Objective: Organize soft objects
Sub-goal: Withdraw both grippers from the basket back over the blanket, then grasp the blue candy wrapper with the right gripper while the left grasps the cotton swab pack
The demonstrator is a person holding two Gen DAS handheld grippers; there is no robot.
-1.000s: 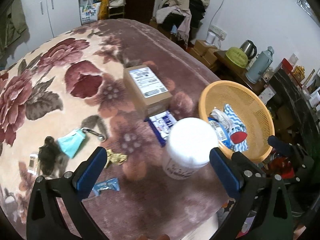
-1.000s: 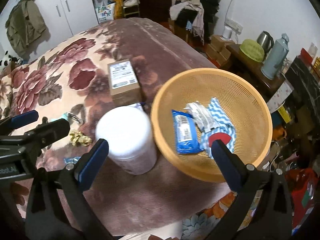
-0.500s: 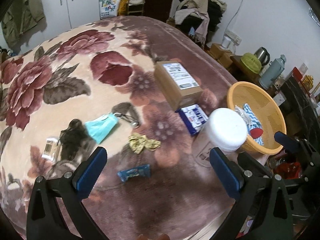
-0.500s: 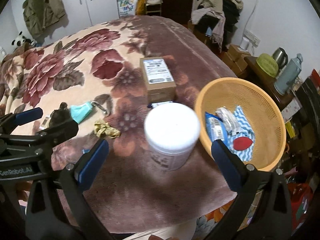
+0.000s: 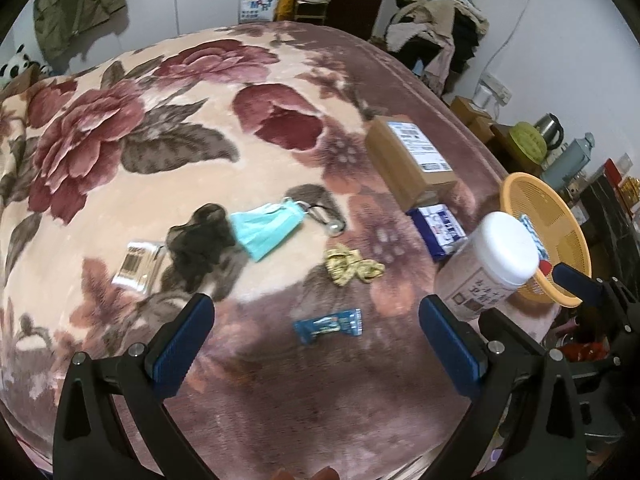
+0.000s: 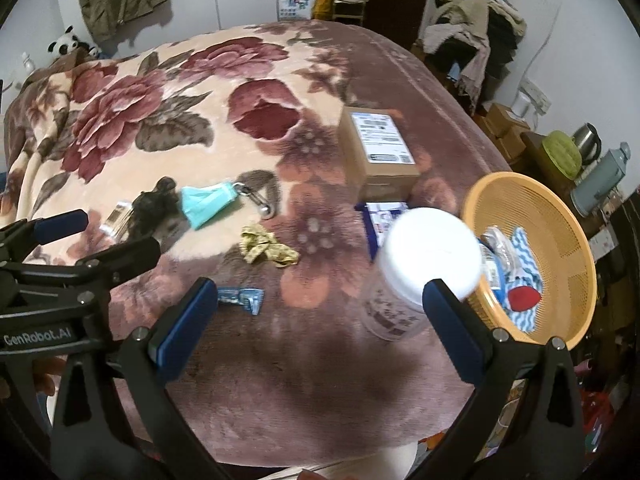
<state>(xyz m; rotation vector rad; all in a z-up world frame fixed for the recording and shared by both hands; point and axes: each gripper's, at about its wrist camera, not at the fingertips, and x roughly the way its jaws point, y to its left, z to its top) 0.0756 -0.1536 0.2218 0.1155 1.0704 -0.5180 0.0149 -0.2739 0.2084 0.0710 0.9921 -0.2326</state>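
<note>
Left wrist view. Left gripper (image 5: 316, 340): jaws wide apart, holding nothing, above the blanket (image 5: 120, 184). Soft items lie loose at centre frame:
- mask (image 5: 266, 228), teal, centre; judged light and floppy, best pinched at its bunched middle, not by the loop, which seems to run to a metal clip (image 5: 326, 220).
- dark cloth (image 5: 198, 244), touching the mask's left edge; judged limp, take at the highest fold.
- yellow scrunchie (image 5: 352, 266), right of centre; judged springy, any bunch will do.
- blue packet (image 5: 328, 326), lower centre, nearest the jaws; judged thin and slick, pinch across its short width.

Basket (image 5: 576, 248), right edge, already holding several pieces. Jar (image 5: 488, 268) stands just beside it.

Right wrist view. Right gripper (image 6: 320, 324): jaws wide apart, empty. Packet at lower centre by the left finger; scrunchie above it; mask and dark cloth at centre left. Basket at right; box (image 6: 378, 152) at upper centre. Left gripper enters at the left edge.
</note>
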